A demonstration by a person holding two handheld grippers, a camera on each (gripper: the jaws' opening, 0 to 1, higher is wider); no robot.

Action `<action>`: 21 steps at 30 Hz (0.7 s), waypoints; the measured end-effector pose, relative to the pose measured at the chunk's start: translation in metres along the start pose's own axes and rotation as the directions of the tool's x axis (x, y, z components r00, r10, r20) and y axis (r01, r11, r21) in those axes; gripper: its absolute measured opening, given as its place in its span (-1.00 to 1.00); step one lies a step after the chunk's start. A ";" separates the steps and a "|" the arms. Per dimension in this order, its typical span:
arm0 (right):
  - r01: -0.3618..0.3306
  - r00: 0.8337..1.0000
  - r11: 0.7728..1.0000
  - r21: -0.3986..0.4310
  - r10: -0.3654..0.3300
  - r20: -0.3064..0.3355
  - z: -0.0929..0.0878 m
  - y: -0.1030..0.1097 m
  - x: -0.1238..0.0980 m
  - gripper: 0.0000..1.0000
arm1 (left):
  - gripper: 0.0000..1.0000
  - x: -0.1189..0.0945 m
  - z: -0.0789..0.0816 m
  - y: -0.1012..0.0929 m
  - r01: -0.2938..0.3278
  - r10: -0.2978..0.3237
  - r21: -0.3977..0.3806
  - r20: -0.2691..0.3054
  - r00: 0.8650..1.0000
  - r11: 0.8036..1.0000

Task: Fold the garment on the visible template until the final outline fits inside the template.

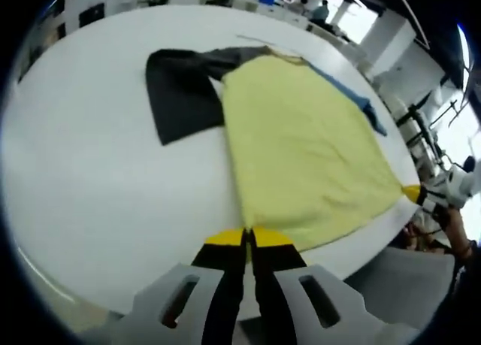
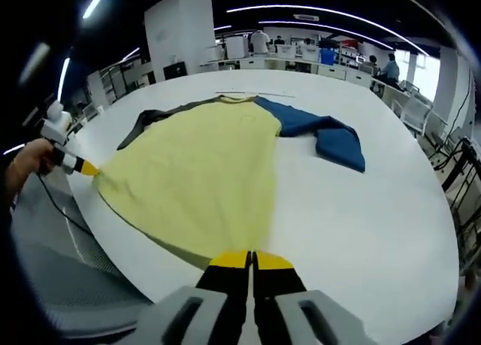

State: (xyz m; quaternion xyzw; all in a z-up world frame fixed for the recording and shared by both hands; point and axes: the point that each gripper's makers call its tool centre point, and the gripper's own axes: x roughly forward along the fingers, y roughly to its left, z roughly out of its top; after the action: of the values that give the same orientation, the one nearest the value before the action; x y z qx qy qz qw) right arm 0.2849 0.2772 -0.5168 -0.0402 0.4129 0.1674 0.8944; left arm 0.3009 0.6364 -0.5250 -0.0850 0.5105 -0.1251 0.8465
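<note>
Early stage, by the look of it. Yellow-bodied garment (image 1: 301, 146) spread flat on white table (image 1: 98, 195), dark sleeve (image 1: 180, 93) out at 10 o'clock in left gripper view, blue sleeve (image 2: 331, 138) out at 2 o'clock in right gripper view. No fold made yet, sleeves still lying wide of the body; no template outline distinguishable on the tabletop, so fit impossible to judge. All folding apparently left to do.

Left gripper (image 1: 248, 238) at 6 o'clock of its own view, jaws pressed together on the hem's near corner, cloth seemingly pinched between the yellow tips. Right gripper (image 2: 252, 260) likewise at 6 o'clock of its view, jaws closed at the other hem corner, seemingly pinching fabric. Each gripper also seen from the other's camera, at the hem's far corner: 4 o'clock in left gripper view, 9 o'clock in right gripper view. Hem drawn taut along the table's edge.

No brand, label or legible writing on garment or table.
</note>
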 end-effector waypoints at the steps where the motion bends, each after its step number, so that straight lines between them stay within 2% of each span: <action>1: 0.000 1.000 1.000 -0.011 0.000 -0.014 -0.002 0.002 0.000 -1.00 | -1.00 0.000 -0.001 0.002 -0.010 0.010 0.009 -0.002 1.000 1.000; 10: -0.009 0.997 1.000 0.007 0.010 -0.079 -0.018 0.001 0.006 -1.00 | -0.97 0.004 -0.012 0.010 -0.047 0.048 0.031 -0.036 0.998 0.998; 13: -0.025 0.995 0.999 0.023 0.027 -0.093 -0.021 0.003 0.005 -1.00 | -0.94 0.002 -0.011 0.013 -0.052 0.053 0.034 -0.020 0.998 0.998; 17: -0.022 0.992 0.999 0.032 0.026 -0.120 -0.026 0.002 0.002 -1.00 | -0.82 0.000 -0.012 0.011 -0.043 0.043 0.028 -0.021 0.999 0.999; 21: -0.011 0.992 0.998 0.056 0.018 -0.122 -0.023 -0.002 -0.001 -0.93 | -0.70 -0.003 -0.015 0.007 -0.030 0.031 0.044 -0.030 0.999 0.999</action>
State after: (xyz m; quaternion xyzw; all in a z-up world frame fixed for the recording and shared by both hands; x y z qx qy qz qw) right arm 0.2684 0.2699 -0.5307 -0.0230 0.4718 0.1598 0.8668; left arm 0.2871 0.6440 -0.5315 -0.0568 0.5216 -0.1245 0.8421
